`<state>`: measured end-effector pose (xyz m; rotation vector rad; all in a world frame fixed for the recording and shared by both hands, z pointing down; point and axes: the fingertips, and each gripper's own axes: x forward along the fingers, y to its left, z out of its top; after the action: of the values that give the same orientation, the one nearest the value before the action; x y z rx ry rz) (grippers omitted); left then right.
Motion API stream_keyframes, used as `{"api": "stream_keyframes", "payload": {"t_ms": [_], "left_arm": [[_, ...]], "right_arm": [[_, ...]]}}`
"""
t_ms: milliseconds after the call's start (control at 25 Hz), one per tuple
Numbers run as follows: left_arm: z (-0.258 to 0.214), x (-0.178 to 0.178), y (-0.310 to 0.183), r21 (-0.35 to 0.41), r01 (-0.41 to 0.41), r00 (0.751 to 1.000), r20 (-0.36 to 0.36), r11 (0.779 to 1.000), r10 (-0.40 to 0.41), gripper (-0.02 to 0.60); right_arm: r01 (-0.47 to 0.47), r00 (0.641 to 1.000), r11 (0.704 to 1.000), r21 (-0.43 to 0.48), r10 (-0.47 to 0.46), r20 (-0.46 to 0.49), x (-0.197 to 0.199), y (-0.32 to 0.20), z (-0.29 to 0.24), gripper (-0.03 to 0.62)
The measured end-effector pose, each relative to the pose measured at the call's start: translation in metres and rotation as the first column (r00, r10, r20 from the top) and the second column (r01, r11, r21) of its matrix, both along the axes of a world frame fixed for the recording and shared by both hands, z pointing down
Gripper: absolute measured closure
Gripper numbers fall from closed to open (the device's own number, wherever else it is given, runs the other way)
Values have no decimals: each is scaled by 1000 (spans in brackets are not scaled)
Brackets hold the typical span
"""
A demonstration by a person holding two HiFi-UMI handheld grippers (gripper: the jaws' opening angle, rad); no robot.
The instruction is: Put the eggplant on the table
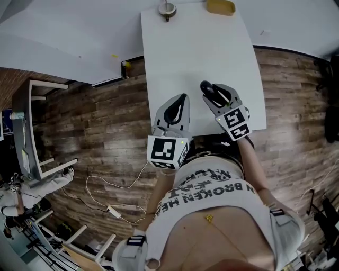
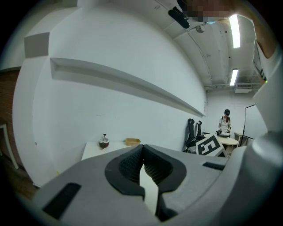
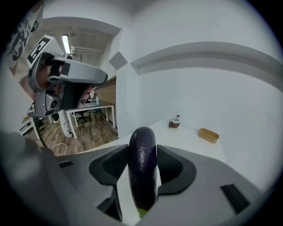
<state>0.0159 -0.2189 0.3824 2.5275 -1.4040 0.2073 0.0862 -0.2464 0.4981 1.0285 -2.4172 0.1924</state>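
The right tool [image 1: 213,92] clamps the eggplant [image 3: 142,170], long axis along its jaws, tip toward 11 o'clock, above the counter's [image 1: 201,47] near edge; the left tool [image 1: 177,108], jaws together and empty, hangs at its 8 o'clock.

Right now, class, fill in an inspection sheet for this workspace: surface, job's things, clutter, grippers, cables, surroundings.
Surface: white table, mostly bare.
Job's things: eggplant, dark purple, clamped in the right gripper over the table's near end.
Clutter: small brown bowl and yellow tray at the table's far edge.
Grippers: right gripper shut on the eggplant; left gripper shut, nothing between its jaws.
Cables: white cable lying on the floor.
Surroundings: wooden floor, white wall, another person at left.
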Motion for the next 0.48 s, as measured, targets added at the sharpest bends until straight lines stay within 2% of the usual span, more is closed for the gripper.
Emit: {"api": "stream_keyframes", "payload": {"t_ms": [480], "left_arm": [[14,-16,0,-41,39,999,11,998,-39,583]], "right_arm": [[50,997,992,-115,-56,-57,-10,-4,55,391]]}}
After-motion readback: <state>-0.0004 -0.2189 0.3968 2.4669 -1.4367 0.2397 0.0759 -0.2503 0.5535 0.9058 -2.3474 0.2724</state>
